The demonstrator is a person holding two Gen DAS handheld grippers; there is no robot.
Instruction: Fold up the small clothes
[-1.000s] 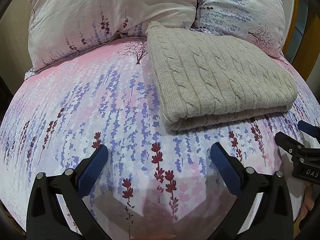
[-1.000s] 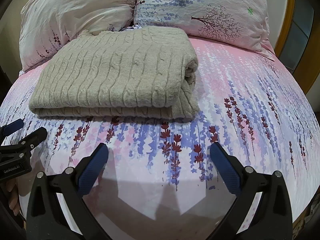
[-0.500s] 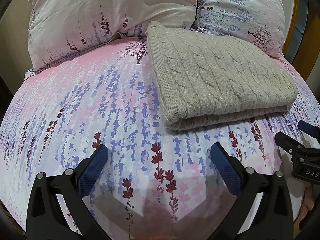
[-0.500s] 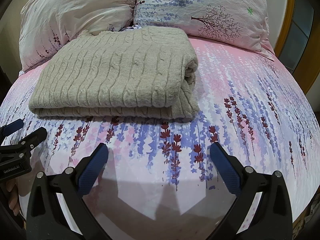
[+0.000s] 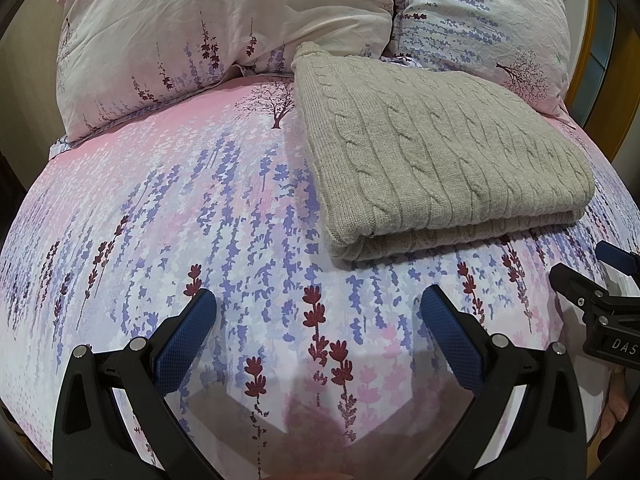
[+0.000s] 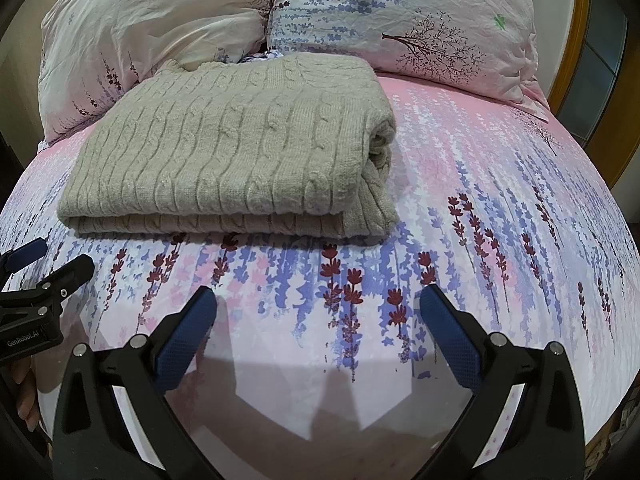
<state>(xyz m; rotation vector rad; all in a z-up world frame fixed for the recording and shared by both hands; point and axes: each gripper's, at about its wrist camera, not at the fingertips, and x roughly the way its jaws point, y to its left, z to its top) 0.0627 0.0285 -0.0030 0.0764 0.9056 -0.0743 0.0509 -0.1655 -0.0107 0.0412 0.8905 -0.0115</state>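
1. Floral bedsheet (image 5: 168, 208) fills both views; my left gripper (image 5: 318, 320) and right gripper (image 6: 318, 318) hover over it, jaws wide apart, holding nothing.
2. Folded cable-knit sweater (image 6: 232, 152) lies beyond them, near the pillows (image 6: 400, 12).
3. It looks soft, thick and floppy; I judge the near stacked edges the best hold.
4. Nothing blocks it.

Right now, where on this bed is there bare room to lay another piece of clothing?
Bare sheet lies left of the folded sweater, more to its right, plus a strip in front. It is crowded at the head, where the sweater meets the pillows.
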